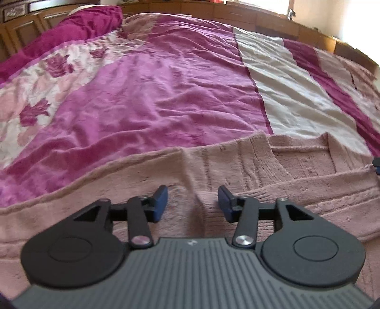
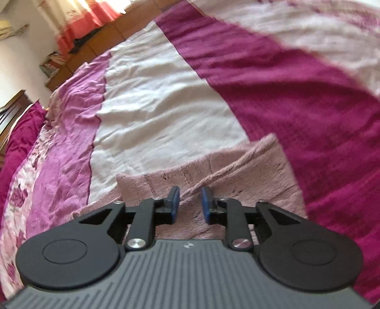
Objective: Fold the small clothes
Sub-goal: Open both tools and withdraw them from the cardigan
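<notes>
The pink knitted garment [image 1: 237, 166] ran under the left tongs' body [image 1: 192, 273], its near part hidden. Beyond the right tongs [image 2: 188, 204], the bedspread [image 2: 296, 83] smeared into blur toward the far right. A dark piece [image 1: 376, 164] at the right edge was cut off, unidentifiable.

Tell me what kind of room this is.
Most likely a bedroom: a wide bed under a pink and white bedspread, a wooden headboard behind it, and a curtained window.

Left gripper [image 1: 192, 202] and right gripper [image 2: 189, 205]: black linkage arms, round black discs, silver pivot screws, blue pads [image 1: 159, 202], grey ribbed body with a small logo.
</notes>
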`<state>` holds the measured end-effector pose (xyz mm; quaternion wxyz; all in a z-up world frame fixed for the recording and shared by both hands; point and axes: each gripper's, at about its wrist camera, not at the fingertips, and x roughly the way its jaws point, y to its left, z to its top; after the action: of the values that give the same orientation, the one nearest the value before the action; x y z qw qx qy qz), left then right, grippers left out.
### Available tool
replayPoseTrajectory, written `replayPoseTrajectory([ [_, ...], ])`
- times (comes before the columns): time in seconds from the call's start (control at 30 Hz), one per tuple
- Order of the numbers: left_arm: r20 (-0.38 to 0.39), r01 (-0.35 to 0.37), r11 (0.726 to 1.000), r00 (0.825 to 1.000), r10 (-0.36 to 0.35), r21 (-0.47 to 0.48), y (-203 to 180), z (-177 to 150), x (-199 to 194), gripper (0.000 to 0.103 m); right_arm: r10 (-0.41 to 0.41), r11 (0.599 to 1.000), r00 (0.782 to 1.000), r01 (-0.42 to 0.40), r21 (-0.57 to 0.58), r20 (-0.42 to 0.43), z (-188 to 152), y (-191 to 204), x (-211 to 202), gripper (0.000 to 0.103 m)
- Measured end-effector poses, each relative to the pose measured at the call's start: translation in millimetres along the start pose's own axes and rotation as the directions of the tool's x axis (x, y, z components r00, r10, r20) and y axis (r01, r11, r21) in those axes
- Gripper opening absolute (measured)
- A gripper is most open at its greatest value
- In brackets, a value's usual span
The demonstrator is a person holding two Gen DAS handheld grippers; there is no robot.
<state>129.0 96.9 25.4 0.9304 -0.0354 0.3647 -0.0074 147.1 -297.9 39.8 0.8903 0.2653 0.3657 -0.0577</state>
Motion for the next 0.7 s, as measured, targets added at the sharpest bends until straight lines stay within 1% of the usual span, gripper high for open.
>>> replayPoseTrajectory([
  [0.03, -0.002, 0.007, 1.000, 1.000, -0.007, -0.013, 4, 0, -5, 0.053, 0.000, 1.000, 1.000, 0.001, -0.026, 0.018, -2, 0, -8, 0.040],
  [0.1, -0.010, 0.024, 0.999, 1.000, -0.024, -0.022, 6, -1, -13, 0.053, 0.004, 0.998, 0.999, -0.001, -0.066, 0.044, -8, -2, -25, 0.043],
  [0.2, -0.022, 0.052, 0.998, 0.998, -0.053, -0.018, 2, -6, -22, 0.056, 0.008, 0.992, 0.998, 0.000, -0.128, 0.064, -23, -7, -47, 0.044],
  [0.23, -0.031, 0.062, 0.998, 0.998, -0.062, -0.009, -1, -8, -23, 0.060, 0.007, 0.990, 0.998, 0.003, -0.144, 0.068, -29, -10, -52, 0.044],
  [0.3, -0.054, 0.069, 0.997, 0.996, -0.068, 0.020, -8, -13, -21, 0.061, -0.007, 0.986, 0.996, 0.020, -0.163, 0.084, -41, -15, -62, 0.044],
  [0.33, -0.067, 0.058, 0.998, 0.996, -0.055, 0.038, -12, -17, -18, 0.061, -0.013, 0.985, 0.996, 0.028, -0.170, 0.091, -47, -18, -66, 0.044],
  [0.4, -0.096, -0.005, 0.997, 0.995, 0.013, 0.081, -18, -23, -11, 0.060, -0.034, 0.982, 0.994, 0.053, -0.183, 0.105, -58, -24, -73, 0.044],
  [0.47, -0.090, -0.042, 0.993, 0.995, 0.052, 0.106, -22, -28, -8, 0.064, -0.057, 0.979, 0.994, 0.075, -0.191, 0.098, -65, -31, -72, 0.044],
  [0.53, -0.081, -0.054, 0.991, 0.995, 0.064, 0.119, -23, -30, -7, 0.066, -0.079, 0.981, 0.994, 0.091, -0.170, 0.074, -71, -42, -63, 0.044],
  [0.57, -0.077, -0.061, 0.990, 0.995, 0.071, 0.128, -23, -32, -7, 0.067, -0.076, 0.984, 0.994, 0.087, -0.155, 0.072, -73, -49, -58, 0.044],
  [0.63, -0.070, -0.065, 0.989, 0.995, 0.075, 0.130, -22, -33, -8, 0.068, -0.051, 0.989, 0.994, 0.064, -0.132, 0.100, -78, -61, -54, 0.044],
  [0.7, -0.070, -0.066, 0.990, 0.995, 0.075, 0.121, -20, -34, -10, 0.068, -0.047, 0.990, 0.993, 0.061, -0.130, 0.106, -80, -62, -55, 0.044],
])
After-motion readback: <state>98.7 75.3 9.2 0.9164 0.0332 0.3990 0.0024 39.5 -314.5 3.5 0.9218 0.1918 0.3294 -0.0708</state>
